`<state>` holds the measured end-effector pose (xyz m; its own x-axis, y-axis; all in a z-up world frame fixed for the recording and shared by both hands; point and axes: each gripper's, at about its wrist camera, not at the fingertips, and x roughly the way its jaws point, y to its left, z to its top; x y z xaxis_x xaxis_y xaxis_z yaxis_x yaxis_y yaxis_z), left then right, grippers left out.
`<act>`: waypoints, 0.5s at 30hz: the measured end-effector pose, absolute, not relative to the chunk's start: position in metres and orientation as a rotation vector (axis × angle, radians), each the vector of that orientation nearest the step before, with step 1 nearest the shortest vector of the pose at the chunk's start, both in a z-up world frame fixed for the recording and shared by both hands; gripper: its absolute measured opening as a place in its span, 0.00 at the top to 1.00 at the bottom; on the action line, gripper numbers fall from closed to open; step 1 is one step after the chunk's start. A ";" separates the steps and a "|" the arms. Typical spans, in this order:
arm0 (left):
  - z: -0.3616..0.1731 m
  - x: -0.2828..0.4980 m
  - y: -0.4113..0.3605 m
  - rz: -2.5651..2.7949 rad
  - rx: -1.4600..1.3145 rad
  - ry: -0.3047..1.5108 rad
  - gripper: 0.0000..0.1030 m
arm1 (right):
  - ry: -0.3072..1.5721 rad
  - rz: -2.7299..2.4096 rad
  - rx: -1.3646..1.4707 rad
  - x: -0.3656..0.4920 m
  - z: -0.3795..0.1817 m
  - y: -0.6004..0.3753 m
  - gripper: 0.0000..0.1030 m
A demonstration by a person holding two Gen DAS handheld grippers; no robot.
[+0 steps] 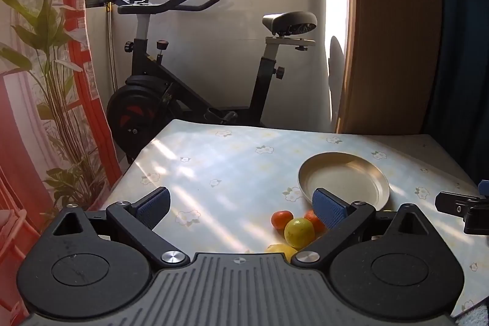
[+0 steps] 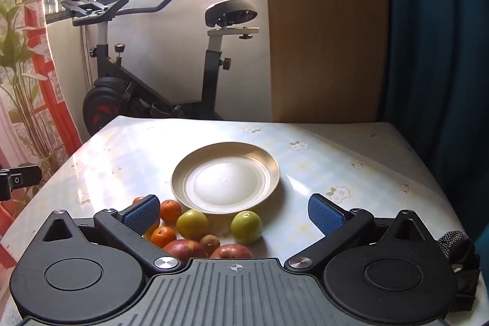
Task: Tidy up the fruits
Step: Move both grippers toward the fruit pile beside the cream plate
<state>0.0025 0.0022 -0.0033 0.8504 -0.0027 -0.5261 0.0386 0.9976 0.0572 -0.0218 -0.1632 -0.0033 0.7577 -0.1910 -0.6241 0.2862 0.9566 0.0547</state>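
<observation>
Both grippers spread wide, holding nothing: right gripper (image 2: 233, 211) above the fruit pile, left gripper (image 1: 241, 206) off to the left of it over bare table (image 1: 214, 161)

Fruit all loose on the tablecloth at the near rim of the empty plate (image 2: 180, 173): green fruits (image 2: 246, 226), small oranges (image 2: 170, 210), red apples (image 2: 185, 248), packed touching

Risks:
- round fruit, slick cloth: nudged neighbour likely rolls, maybe off the near edge
- tight cluster: finger probably wedges between two fruits, grabs both or none
- hard drop onto plate: bounce-out or plate slide
- grippers near each other: possible clash over the same pile
</observation>
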 end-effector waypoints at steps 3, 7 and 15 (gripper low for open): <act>-0.014 0.010 0.008 -0.023 0.039 0.584 0.07 | 0.672 -0.256 0.133 -0.019 -0.016 -0.163 0.00; -0.015 0.019 0.014 -0.046 0.015 0.609 0.08 | 0.693 -0.230 0.121 -0.017 -0.032 -0.162 0.00; -0.013 0.031 0.029 -0.058 -0.010 0.540 0.11 | 0.732 -0.188 0.109 -0.012 -0.050 -0.161 0.00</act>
